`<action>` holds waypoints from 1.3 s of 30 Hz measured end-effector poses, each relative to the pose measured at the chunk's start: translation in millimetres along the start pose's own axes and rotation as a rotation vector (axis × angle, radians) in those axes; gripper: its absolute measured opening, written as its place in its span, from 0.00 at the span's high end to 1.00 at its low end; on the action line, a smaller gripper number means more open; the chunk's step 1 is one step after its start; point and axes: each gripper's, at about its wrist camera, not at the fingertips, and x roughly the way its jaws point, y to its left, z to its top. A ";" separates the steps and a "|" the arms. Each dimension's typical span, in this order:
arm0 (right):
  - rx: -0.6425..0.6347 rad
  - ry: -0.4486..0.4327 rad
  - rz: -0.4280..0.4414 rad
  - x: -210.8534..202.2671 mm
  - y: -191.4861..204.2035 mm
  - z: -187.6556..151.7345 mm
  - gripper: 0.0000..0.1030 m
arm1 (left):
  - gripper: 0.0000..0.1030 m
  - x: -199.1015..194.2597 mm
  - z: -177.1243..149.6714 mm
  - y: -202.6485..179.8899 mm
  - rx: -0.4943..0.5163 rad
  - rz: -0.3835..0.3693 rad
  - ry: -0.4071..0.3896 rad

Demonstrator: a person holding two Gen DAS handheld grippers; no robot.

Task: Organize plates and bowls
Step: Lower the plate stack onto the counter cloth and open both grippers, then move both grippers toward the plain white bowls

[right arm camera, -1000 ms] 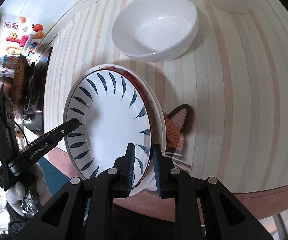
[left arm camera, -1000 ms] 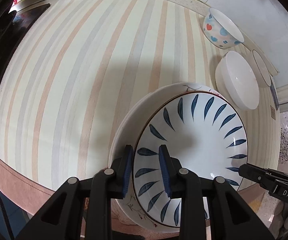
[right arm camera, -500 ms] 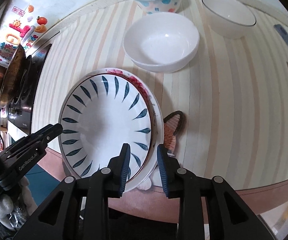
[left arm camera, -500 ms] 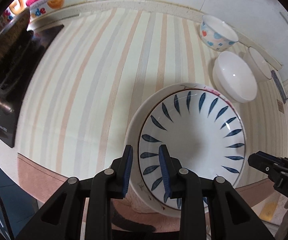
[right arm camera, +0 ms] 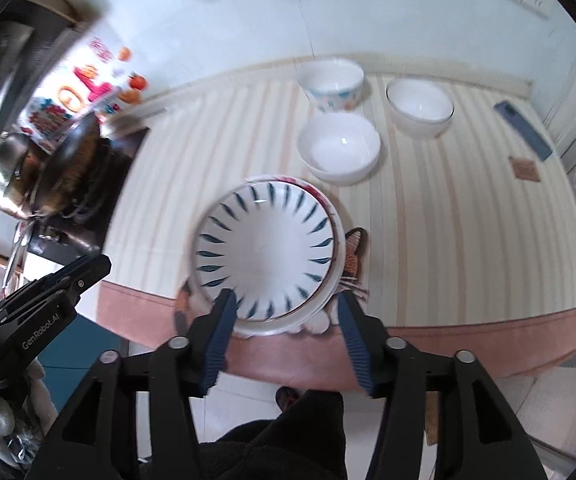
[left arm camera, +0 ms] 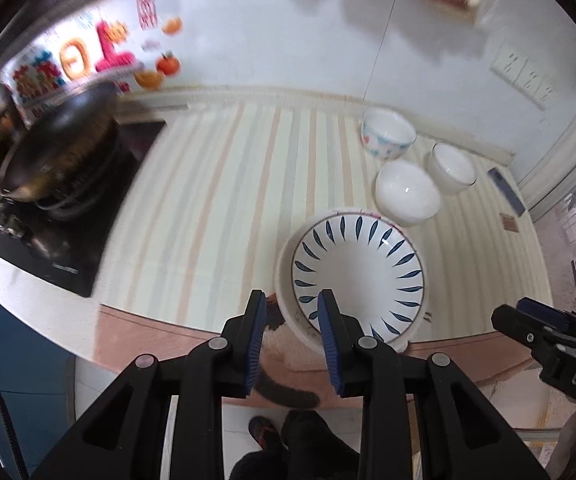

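Observation:
A blue-leaf plate (left arm camera: 357, 276) (right arm camera: 266, 248) lies stacked on a larger white plate (left arm camera: 284, 276) (right arm camera: 337, 216) near the front edge of the striped table. Behind them stand a plain white bowl (left arm camera: 407, 194) (right arm camera: 339, 148), a patterned bowl (left arm camera: 387, 138) (right arm camera: 331, 84) and a dark-rimmed white bowl (left arm camera: 451, 168) (right arm camera: 419, 108). My left gripper (left arm camera: 291, 312) hovers open in front of the stack's left rim, holding nothing. My right gripper (right arm camera: 286, 308) stands wide open above the stack's near rim, also holding nothing.
A black stove with a wok (left arm camera: 60, 148) (right arm camera: 56, 168) takes up the table's left end. A phone (right arm camera: 521, 130) and a small brown coaster (right arm camera: 525, 168) lie at the right. A cat picture (right arm camera: 353, 256) shows beside the plates. The person's dark clothing (right arm camera: 288, 432) is below.
Both grippers have pulled back and up from the stacked plates. The right gripper's fingers have spread much wider; the left gap looks the same. The plates stay put.

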 end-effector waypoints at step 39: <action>0.117 -0.216 0.021 -116.0 -38.5 -64.9 0.11 | 0.30 -66.9 -16.6 -59.7 0.103 -0.022 -0.208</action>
